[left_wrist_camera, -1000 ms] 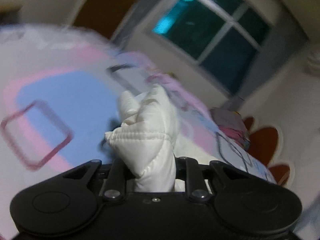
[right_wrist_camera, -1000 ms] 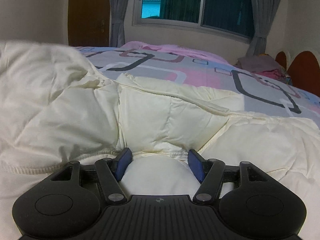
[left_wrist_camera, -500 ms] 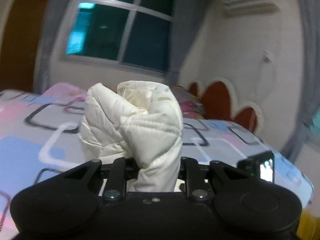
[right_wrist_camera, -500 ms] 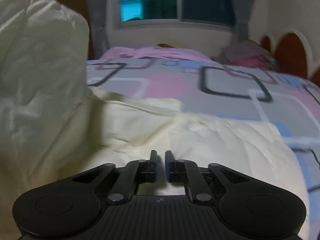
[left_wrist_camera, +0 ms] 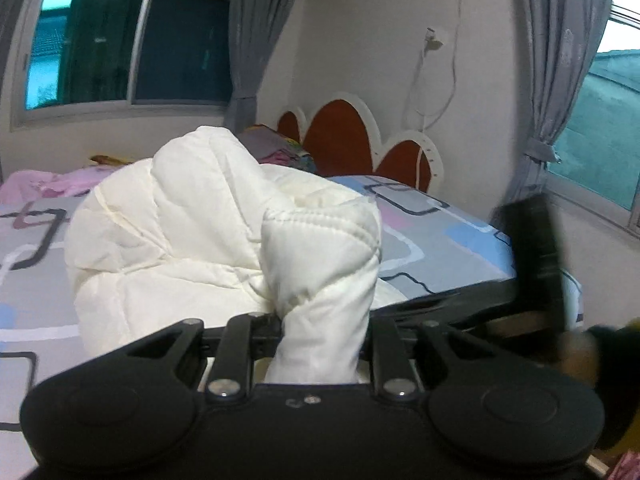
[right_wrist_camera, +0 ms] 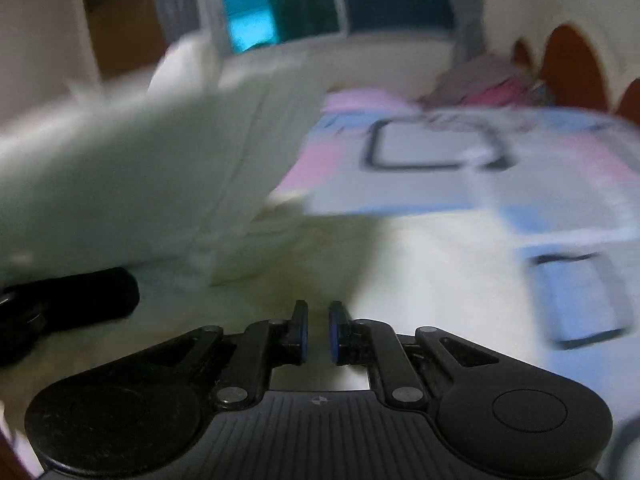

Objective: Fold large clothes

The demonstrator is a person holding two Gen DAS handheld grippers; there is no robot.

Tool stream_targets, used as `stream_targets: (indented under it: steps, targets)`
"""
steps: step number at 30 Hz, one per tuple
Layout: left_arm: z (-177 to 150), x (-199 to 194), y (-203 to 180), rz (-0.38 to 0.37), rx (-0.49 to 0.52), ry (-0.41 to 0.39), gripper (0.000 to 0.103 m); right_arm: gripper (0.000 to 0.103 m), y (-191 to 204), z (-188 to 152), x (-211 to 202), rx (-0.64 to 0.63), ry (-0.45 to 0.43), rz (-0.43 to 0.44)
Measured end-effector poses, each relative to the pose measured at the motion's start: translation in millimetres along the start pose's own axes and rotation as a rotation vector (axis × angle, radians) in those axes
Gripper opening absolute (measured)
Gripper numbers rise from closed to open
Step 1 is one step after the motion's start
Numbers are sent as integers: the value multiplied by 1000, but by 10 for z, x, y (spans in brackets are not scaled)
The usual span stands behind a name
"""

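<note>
Left gripper: jaws pinching a bunched fold of the white quilted jacket above the bed. Right gripper: jaws nearly pressed together, holding nothing.

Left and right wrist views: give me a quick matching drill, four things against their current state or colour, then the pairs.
Things:
1. left gripper
2. right gripper
3. white padded jacket
4. headboard

States:
A. red panels with white trim
B. nearly closed, nothing between the pads
C. bunched up, one end raised off the bed
D. clamped on a fold of fabric

Pairs: 1-D, 2-B, 3-C, 4-A
</note>
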State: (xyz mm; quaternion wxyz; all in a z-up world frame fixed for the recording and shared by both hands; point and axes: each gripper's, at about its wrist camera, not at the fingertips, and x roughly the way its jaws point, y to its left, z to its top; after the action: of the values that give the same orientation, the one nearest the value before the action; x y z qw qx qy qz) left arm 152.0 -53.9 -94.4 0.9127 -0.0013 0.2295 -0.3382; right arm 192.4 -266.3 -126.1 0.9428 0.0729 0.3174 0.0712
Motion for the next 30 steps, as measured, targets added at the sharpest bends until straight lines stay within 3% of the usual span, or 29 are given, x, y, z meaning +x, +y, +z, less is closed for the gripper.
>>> stream_targets:
  steps: [2, 3, 4, 6, 9, 13, 15, 17, 18, 20, 23, 24, 25, 30]
  targets:
    - [-41, 25, -24, -19, 15, 6, 19, 12, -198, -40, -67, 29, 22, -52]
    - [-57, 82, -46, -33, 24, 14, 19, 19, -278, -65, -68, 48, 38, -69]
    - [-82, 134, -79, -50, 34, 30, 19, 28, -332, -82, -59, 60, 52, -73]
    - [-139, 240, -181, -84, 53, 69, 19, 31, -436, -88, -83, 109, 62, -57]
    - [-301, 434, -243, -114, 84, 140, 22, 34, -559, -20, -213, 162, 40, -62]
    - [-341, 467, -281, -111, 103, 150, 27, 52, -656, 76, -500, 251, -4, -44]
    - [-344, 449, -330, -101, 109, 144, 31, 53, -624, 172, -625, 266, -30, -35]
    - [-356, 400, -410, -99, 145, 132, 42, 63, -636, 233, -686, 308, -52, -5]
    - [-371, 375, -447, -104, 160, 129, 46, 74, -618, 258, -684, 329, -54, 25]
    - [-378, 379, -502, -121, 174, 128, 55, 80, -514, 288, -613, 323, -19, 93]
    - [-355, 390, -464, -129, 151, 131, 55, 80, -316, 289, -360, 240, 90, 136]
    - [-335, 362, -429, -133, 139, 135, 55, 75, -272, 266, -272, 213, 134, 129]
    - [-296, 356, -388, -141, 126, 144, 55, 56, -245, 231, -217, 202, 157, 149]
    - [-201, -26, -180, -137, 80, 154, 62, 26, -223, 215, -204, 161, 152, 155]
